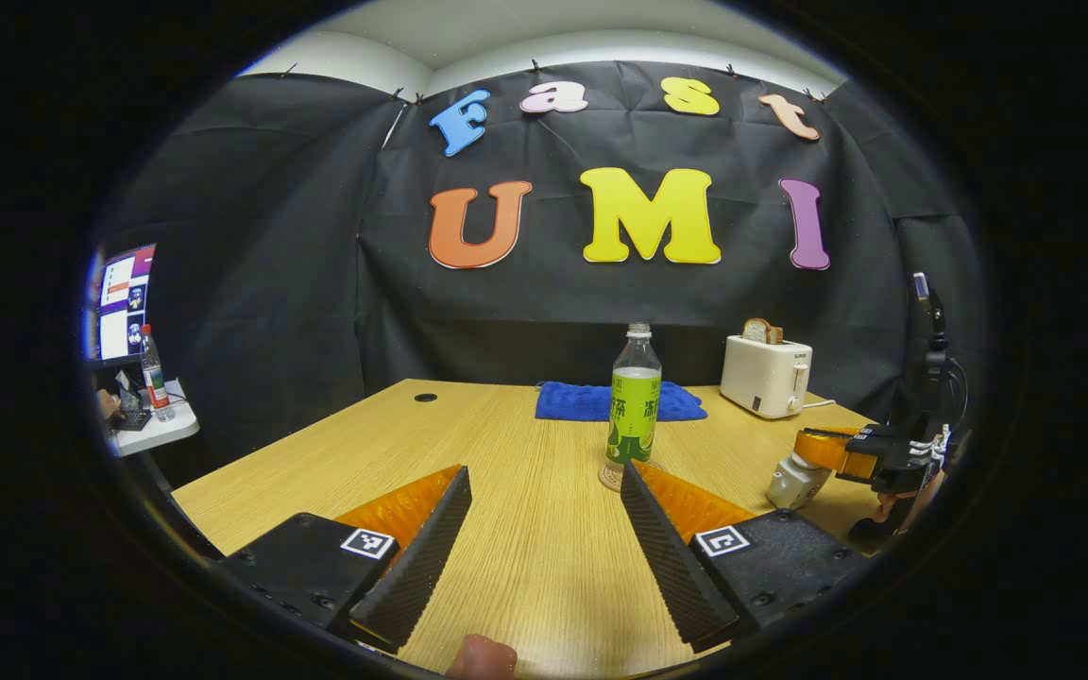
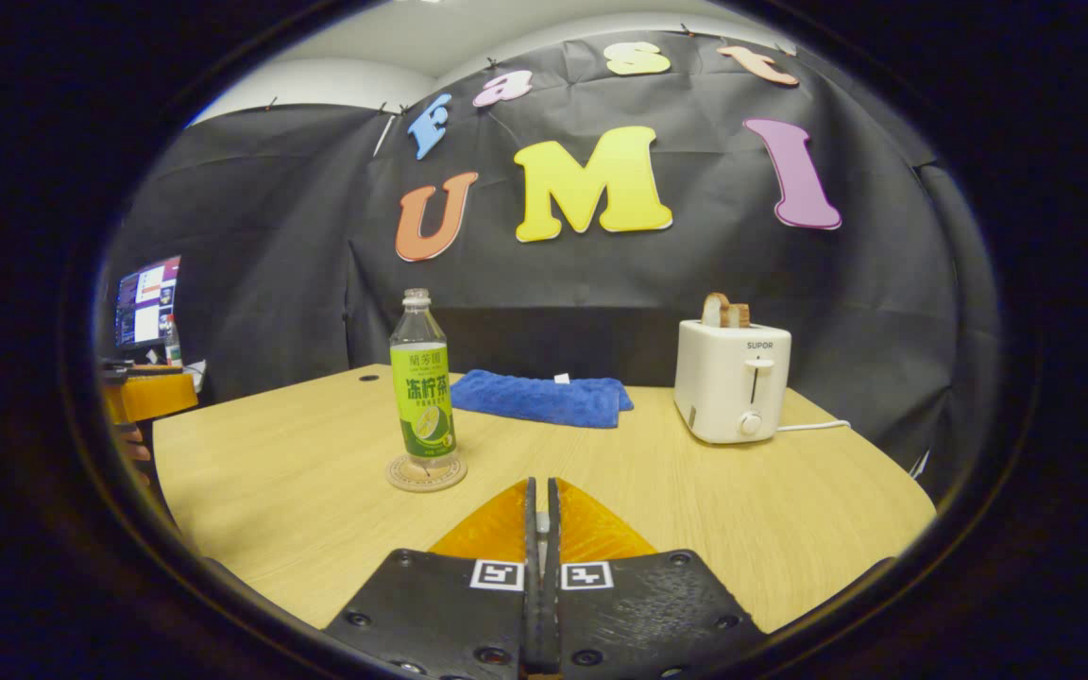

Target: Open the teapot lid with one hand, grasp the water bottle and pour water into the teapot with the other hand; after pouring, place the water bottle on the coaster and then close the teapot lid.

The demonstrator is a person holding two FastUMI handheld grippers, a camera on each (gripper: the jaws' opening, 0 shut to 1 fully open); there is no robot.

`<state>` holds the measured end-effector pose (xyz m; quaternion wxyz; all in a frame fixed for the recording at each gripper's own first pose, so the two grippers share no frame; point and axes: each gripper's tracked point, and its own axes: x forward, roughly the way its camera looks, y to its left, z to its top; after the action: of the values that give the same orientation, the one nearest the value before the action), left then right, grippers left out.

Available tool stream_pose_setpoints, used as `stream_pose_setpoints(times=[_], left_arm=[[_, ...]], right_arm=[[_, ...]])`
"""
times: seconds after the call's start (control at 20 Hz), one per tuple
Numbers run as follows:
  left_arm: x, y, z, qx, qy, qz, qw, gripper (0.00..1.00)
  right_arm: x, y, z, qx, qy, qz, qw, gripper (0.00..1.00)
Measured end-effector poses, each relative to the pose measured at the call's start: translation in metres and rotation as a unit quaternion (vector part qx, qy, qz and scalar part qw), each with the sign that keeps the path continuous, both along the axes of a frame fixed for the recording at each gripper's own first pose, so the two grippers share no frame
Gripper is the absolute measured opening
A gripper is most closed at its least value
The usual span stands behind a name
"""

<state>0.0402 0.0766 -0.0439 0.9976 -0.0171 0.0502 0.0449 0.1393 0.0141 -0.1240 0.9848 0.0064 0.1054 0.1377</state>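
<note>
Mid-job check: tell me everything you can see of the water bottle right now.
The water bottle is clear plastic with a green label around its middle; I cannot tell whether a cap is on its neck or how full it is. It stands upright on a round coaster on the wooden table, in front of the blue cloth and apart from the toaster. Nothing grips it: in the left gripper view, the left gripper is open well short of it.

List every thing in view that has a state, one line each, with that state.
Left claw: open, holding nothing.
Right claw: shut, nothing visible between the fingers.
Bottle: upright on the coaster, cap off.
Toaster: toast up in the slot.
Towel: folded, lying flat.
Teapot: the other claw at it; lid state unclear.
</note>
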Motion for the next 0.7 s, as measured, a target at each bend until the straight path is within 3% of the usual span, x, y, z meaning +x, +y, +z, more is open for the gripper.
stream_pose_setpoints(times=[0.15, 0.25, 0.3, 0.45, 0.55, 0.7], left_arm=[[0.000, -0.002, 0.001, -0.001, -0.001, -0.001, 1.000, 0.99], [0.001, -0.003, 0.002, -0.001, 0.000, 0.001, 1.000, 0.99], [0.000, -0.004, 0.004, -0.002, -0.002, 0.002, 1.000, 0.99], [0.002, -0.015, 0.018, -0.013, -0.016, 0.004, 1.000, 0.99], [0.002, -0.031, 0.031, -0.023, -0.036, -0.009, 0.999, 0.99], [0.003, -0.057, 0.040, -0.020, -0.057, -0.029, 0.998, 0.99]], right_arm=[[0.000, 0.000, 0.000, 0.001, -0.001, -0.004, 1.000, 0.00], [-0.002, -0.001, 0.006, -0.003, -0.005, -0.009, 1.000, 0.09], [-0.004, -0.001, 0.015, 0.002, -0.016, -0.012, 1.000, 0.17], [-0.024, -0.009, 0.052, 0.014, -0.066, -0.030, 0.997, 0.63], [-0.040, -0.025, 0.065, 0.019, -0.081, -0.069, 0.994, 0.96], [-0.069, -0.030, 0.079, 0.013, -0.088, -0.094, 0.992, 0.95]])
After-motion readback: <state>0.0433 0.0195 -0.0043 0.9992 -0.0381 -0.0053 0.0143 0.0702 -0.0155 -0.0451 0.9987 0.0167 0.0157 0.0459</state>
